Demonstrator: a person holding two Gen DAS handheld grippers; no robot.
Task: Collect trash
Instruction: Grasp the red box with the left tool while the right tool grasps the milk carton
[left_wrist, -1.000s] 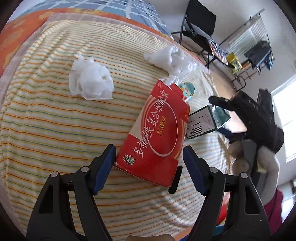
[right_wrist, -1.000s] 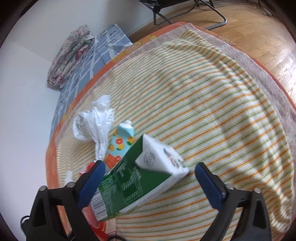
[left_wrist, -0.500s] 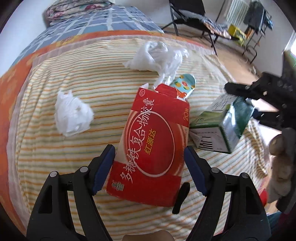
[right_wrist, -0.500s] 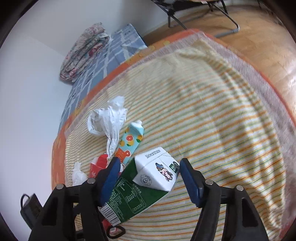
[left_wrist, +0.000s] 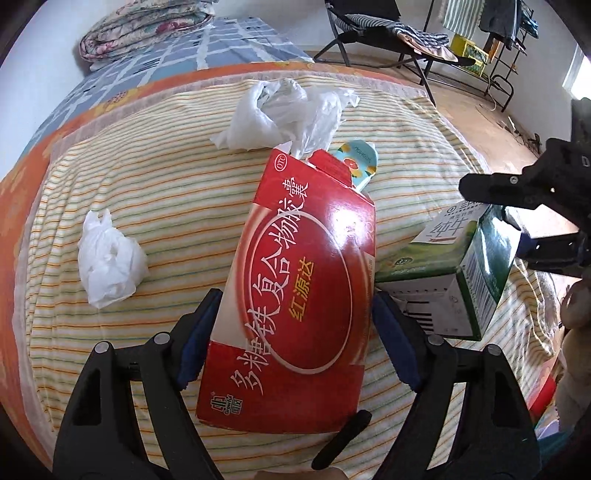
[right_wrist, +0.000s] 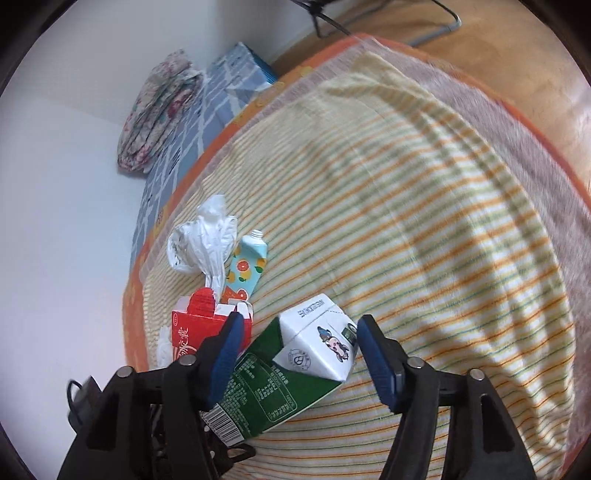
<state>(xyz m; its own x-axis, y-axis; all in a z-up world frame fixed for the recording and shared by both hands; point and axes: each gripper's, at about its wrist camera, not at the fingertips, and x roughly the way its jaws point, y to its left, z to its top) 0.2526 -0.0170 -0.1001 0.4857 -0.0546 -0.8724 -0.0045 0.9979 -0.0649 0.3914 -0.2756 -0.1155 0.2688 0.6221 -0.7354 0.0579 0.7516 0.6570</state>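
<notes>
Five pieces of trash lie on the bed's yellow striped cover (left_wrist: 147, 177). One small crumpled white wad (left_wrist: 110, 266) sits well to the left of the left hand-held gripper (left_wrist: 295, 302). One larger crumpled white plastic bag (left_wrist: 288, 110) lies beyond its fingertips. One flat red cardboard box with white lettering (left_wrist: 306, 280) lies lengthwise between its jaws. These jaws stand spread, the blue pads just beside the box's long edges, and I would not call that a grip yet. One small teal drink carton printed with orange fruit (right_wrist: 248, 267) pokes out past the box's far end. To the right, one green-and-white gable-top milk carton (right_wrist: 280, 391) lies tilted between the jaws of the right hand-held gripper (right_wrist: 297, 328). Those jaws are opening, and I cannot tell whether the pads press on the carton.

As I judge it, the step in hand is taking hold of the box and the milk carton, one per hand. Both are thin card, so each should be squeezed across its firm edges, gently enough not to buckle. The box's torn top flap should stay clear of the bag.

So: two hand-held grippers, two cartons, one box, two white wads.
</notes>
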